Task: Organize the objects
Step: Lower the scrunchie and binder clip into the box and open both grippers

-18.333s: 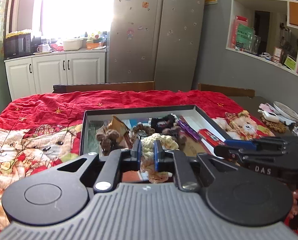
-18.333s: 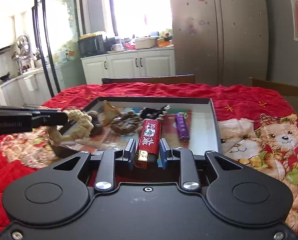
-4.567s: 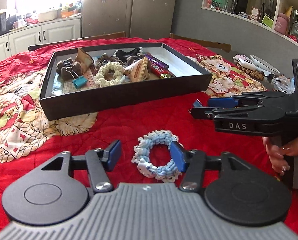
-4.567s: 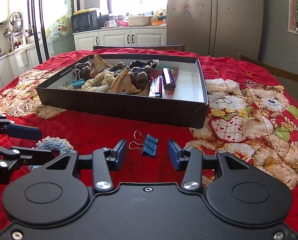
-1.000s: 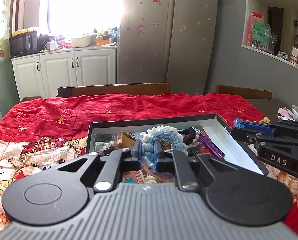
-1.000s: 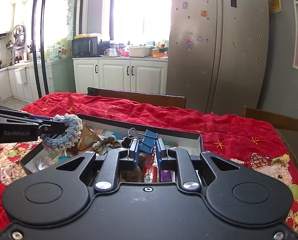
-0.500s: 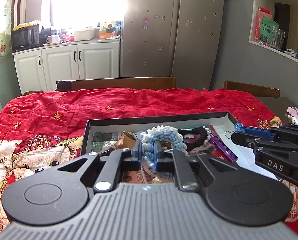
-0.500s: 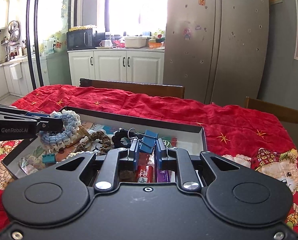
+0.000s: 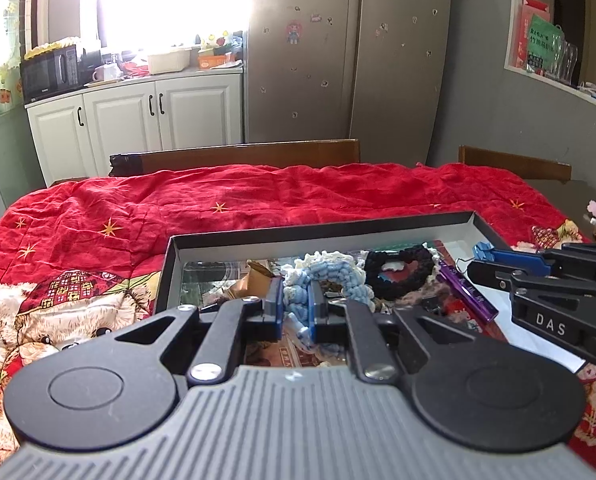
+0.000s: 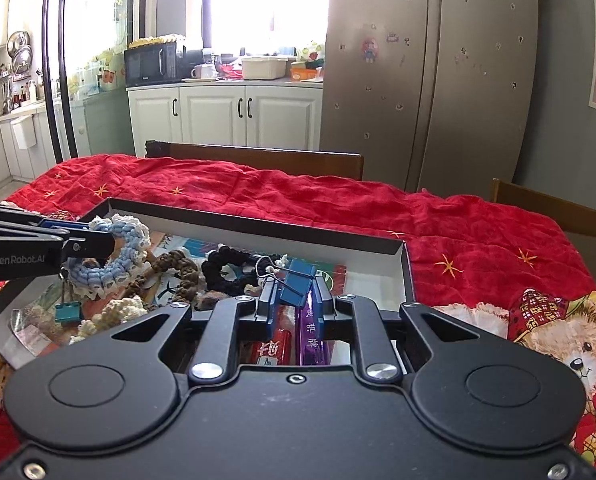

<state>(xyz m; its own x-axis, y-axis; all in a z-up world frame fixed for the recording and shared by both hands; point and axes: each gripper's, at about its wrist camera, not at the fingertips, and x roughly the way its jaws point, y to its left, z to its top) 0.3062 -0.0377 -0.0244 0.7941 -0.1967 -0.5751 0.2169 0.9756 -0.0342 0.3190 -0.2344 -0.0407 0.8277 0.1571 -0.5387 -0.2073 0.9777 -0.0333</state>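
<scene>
A black tray [image 9: 321, 232] [image 10: 258, 232] sits on the red cloth and holds several small objects. My left gripper [image 9: 296, 304] is shut on a blue and white crocheted scrunchie [image 9: 329, 272] and holds it just above the tray's left part; it also shows in the right wrist view [image 10: 114, 252]. My right gripper [image 10: 294, 300] is shut on a blue binder clip [image 10: 298, 282] above the tray's right part, over a red lighter [image 10: 270, 344] and a purple lighter [image 10: 311, 336]. The right gripper also shows in the left wrist view [image 9: 481, 258].
In the tray lie a black scrunchie [image 9: 397, 270], a brown scrunchie [image 10: 174, 268], a cream scrunchie [image 10: 114, 312] and a teal binder clip [image 10: 68, 312]. Wooden chair backs [image 9: 234, 158] stand behind the table. A fridge [image 10: 429, 72] and white cabinets [image 10: 226, 116] are further back.
Both grippers have come lower and closer over the tray, still holding the scrunchie and the binder clip. The tray's contents look larger in both views.
</scene>
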